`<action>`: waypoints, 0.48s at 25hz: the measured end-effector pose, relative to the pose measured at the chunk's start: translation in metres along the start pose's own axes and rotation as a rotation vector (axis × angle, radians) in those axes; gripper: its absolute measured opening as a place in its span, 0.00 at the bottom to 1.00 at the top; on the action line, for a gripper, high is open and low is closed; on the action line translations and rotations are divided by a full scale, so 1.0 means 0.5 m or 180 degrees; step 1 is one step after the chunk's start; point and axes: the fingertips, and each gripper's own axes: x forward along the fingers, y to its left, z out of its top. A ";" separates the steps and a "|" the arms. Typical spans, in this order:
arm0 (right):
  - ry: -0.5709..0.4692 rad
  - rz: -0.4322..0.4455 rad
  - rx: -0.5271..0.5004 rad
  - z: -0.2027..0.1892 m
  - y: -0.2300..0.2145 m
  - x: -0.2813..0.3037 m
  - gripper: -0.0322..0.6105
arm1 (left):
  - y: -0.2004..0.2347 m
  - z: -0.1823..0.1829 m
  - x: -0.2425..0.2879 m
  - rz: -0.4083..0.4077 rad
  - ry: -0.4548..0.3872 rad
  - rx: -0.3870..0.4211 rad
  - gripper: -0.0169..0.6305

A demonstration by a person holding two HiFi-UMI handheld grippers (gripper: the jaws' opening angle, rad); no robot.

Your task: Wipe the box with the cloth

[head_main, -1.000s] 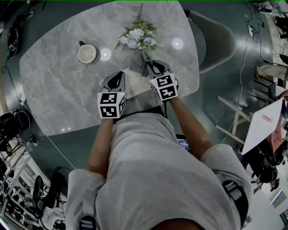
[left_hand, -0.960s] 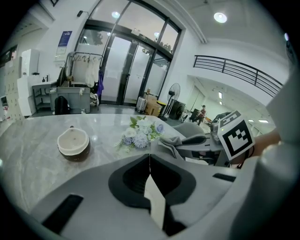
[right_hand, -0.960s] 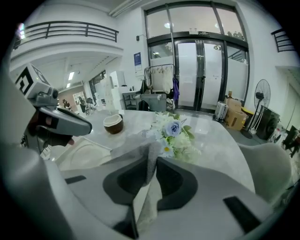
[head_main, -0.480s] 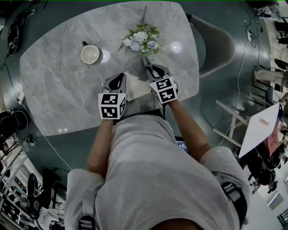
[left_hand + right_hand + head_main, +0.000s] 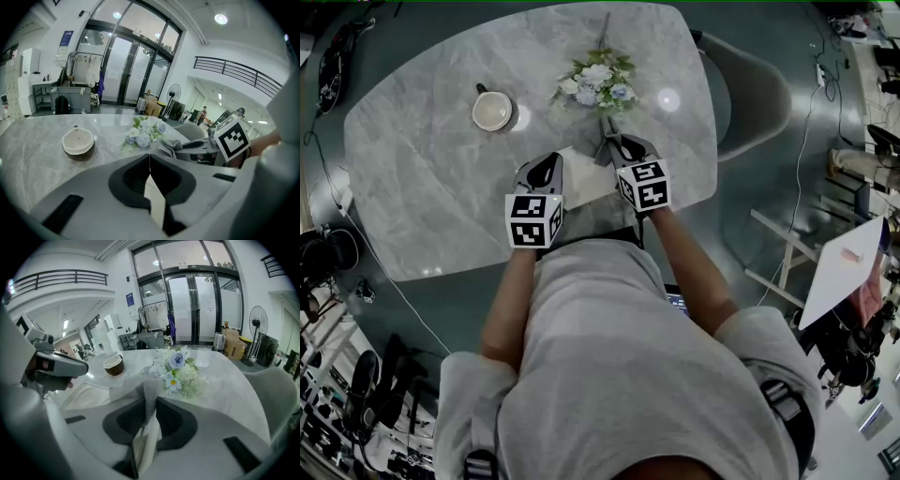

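Observation:
The white box (image 5: 586, 184) lies on the marble table (image 5: 422, 187) close to its near edge, between my two grippers. My left gripper (image 5: 550, 169) is at the box's left side, shut on a thin white edge of the box (image 5: 155, 199). The right gripper (image 5: 610, 142) is shut on the grey cloth (image 5: 150, 397), which hangs from the jaws over the box's far right corner. In the left gripper view the cloth (image 5: 169, 147) shows bunched at the right gripper's tip. The right gripper view has the box top (image 5: 89, 391) at lower left, with the left gripper (image 5: 51, 365) beyond it.
A bunch of white and blue flowers (image 5: 598, 82) lies just beyond the box. A brown cup (image 5: 492, 111) stands to the far left of it. A grey chair (image 5: 750, 89) is tucked in at the table's right end.
The right gripper with the cloth has drawn back a little from the flowers toward me. The left gripper has stayed on the box edge.

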 end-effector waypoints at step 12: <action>-0.0012 -0.0095 0.0117 -0.035 0.009 -0.032 0.16 | -0.017 -0.018 -0.009 -0.0130 0.0059 0.0104 0.06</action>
